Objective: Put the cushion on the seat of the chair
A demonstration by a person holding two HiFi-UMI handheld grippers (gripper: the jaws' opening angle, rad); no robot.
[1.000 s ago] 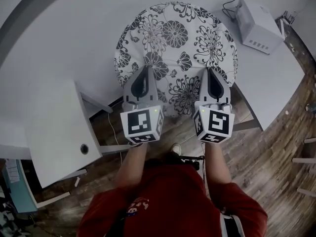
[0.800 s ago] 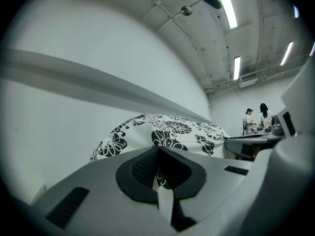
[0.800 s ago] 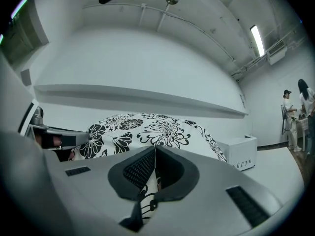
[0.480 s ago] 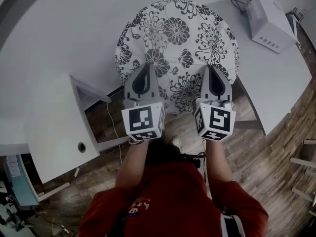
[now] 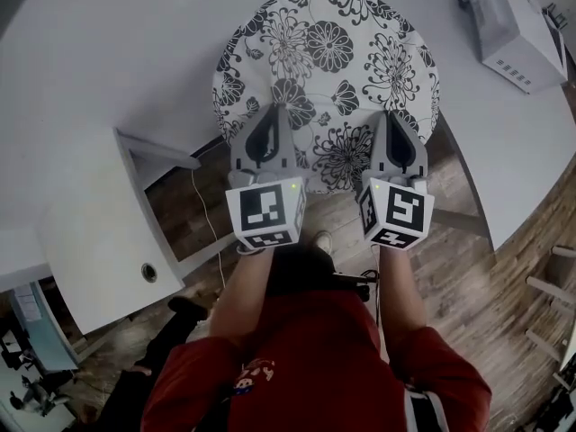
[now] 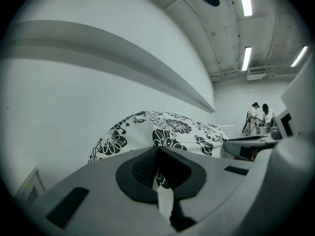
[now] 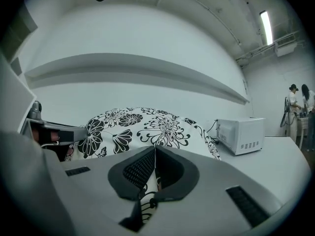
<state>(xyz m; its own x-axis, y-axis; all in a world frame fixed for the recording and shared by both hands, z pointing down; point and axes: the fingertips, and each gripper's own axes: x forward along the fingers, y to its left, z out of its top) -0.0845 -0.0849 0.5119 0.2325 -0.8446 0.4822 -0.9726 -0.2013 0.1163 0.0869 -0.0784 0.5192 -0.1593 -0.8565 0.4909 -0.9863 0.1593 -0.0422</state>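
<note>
1 cushion up-frame; L gripper, R gripper (2) clamp it.

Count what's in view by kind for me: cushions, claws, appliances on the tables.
Cushion: 1
Claws: 2, the left claw and right claw, each shut on the cushion's near edge
White microwave: 1
Total: 4

Wall closed in behind the cushion; counter with microwave hemmed the right, another counter the left; floor between lay open.
</note>
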